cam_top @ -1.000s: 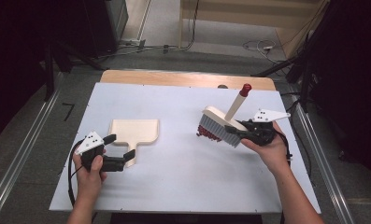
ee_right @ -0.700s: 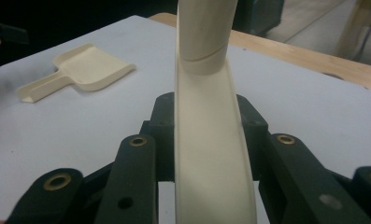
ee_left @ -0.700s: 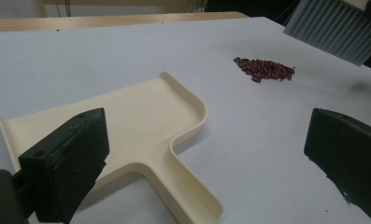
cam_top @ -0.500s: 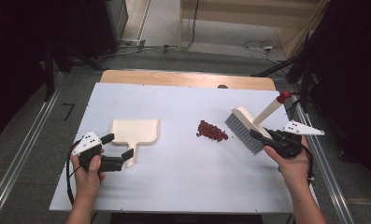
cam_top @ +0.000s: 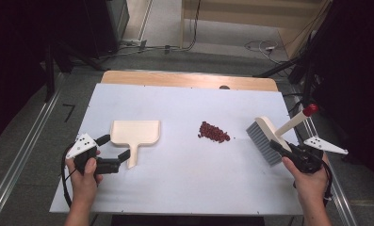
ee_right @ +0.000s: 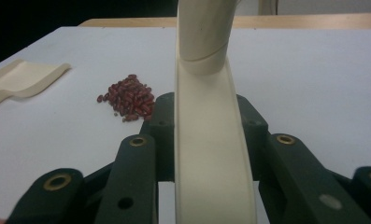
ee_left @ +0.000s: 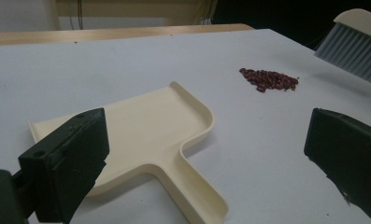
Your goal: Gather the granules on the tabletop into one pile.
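Sweeping set-up, itemised.

Beans (cam_top: 214, 132): small dark-red heap lying mid-surface, slightly right of centre, loose, touching nothing. Individual beans too small to count.

Brush (cam_top: 264, 139): cream back, grey bristles, red-capped handle rising up and to the right. Held off to the right of the beans, well apart from them; bristles face the heap. In the right gripper view the handle runs straight up between the jaws, and the bristle end is cut off at the bottom edge, so whether the tips touch the surface cannot be told.

Right gripper (cam_top: 288, 153): closed tight on the brush handle, near the right edge of the surface (cam_top: 175, 197). It is the nearer hand to the beans.

Dustpan (cam_top: 135, 133): cream, lying flat on the left half, open mouth away from the person, short handle pointing back toward the person. Its long axis runs near to far, so its side wall, not its mouth, faces the beans; judged, the pan needs turning or the sweep must curve round.

Left gripper (cam_top: 115, 151): jaws wide apart, holding nothing, one either side of the dustpan handle without pressing it. In the left gripper view the handle end is cut off at the bottom edge.

Key relation: beans lie between brush and dustpan, so a sweep would run right to left.
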A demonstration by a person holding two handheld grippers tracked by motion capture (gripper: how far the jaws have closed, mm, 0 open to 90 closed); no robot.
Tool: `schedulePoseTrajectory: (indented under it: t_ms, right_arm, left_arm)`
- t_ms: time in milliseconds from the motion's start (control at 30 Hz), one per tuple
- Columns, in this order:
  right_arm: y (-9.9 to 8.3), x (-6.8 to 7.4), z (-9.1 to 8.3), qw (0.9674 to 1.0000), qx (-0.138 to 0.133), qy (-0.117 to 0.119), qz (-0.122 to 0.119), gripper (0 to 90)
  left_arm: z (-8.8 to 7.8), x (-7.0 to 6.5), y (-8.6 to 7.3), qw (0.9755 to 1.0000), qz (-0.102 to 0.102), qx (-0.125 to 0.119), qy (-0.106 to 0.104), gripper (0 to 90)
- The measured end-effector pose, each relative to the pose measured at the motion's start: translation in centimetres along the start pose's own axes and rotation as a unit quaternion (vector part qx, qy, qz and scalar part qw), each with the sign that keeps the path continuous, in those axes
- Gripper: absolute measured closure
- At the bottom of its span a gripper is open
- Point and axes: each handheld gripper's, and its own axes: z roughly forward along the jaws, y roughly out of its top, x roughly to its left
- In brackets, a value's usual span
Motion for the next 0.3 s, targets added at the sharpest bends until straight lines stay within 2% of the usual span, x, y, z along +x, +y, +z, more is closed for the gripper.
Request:
schedulePoseTrajectory:
  t_ms: [67,167,300]
  right_arm:
    - [-0.33,-0.17,-0.11,1.0000,0.002,0.002,0.008,65.6]
    - [-0.45,-0.31,0.19,1.0000,0.008,-0.004,0.002,65.6]
    - [-0.57,-0.64,0.56,0.9999,0.010,0.001,0.003,65.6]
  left_arm:
    - [0.08,0.03,-0.04,1.0000,-0.001,0.000,0.001,0.4]
    - [0.31,0.02,-0.11,1.0000,0.003,0.006,0.000,0.4]
    - [0.55,0.07,-0.18,1.0000,0.001,0.009,-0.001,0.5]
